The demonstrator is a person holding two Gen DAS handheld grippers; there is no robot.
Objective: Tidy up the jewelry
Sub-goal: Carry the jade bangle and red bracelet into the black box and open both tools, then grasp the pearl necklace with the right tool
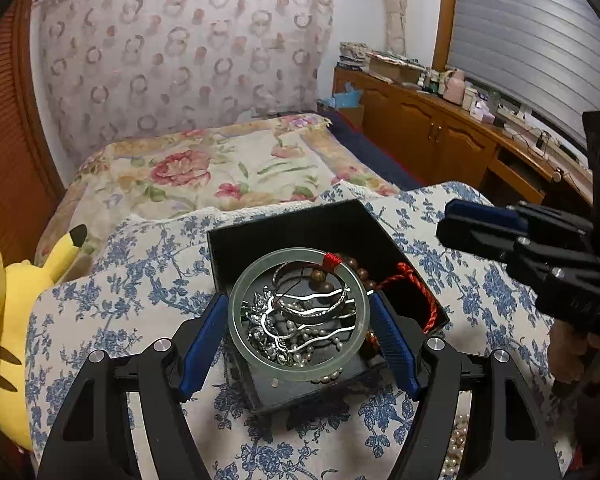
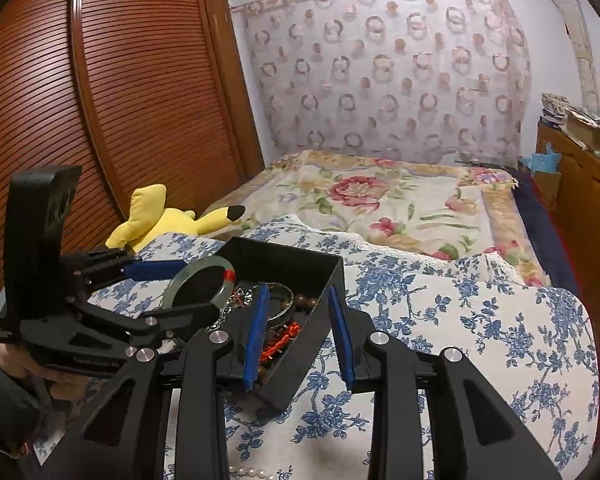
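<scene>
Holding a jade bangle over the jewelry-filled black box, left hand-held gripper; right hand-held gripper open.

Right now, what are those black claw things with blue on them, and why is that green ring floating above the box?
Those claws are handheld grippers: a person holds one in each hand, and each carries a camera looking along its two fingers. One picture is from the left gripper, the other from the right gripper.

The ring isn't floating. It is a pale green jade bangle with a red thread wrap, squeezed between the left gripper's blue pads above an open black jewelry box. The box sits on a blue-flowered cloth on a bed and holds silver bangles, small pearls, brown wooden beads and a red cord. The right gripper is open, its fingers either side of the box's wall. A yellow Pikachu plush lies nearby.
</scene>
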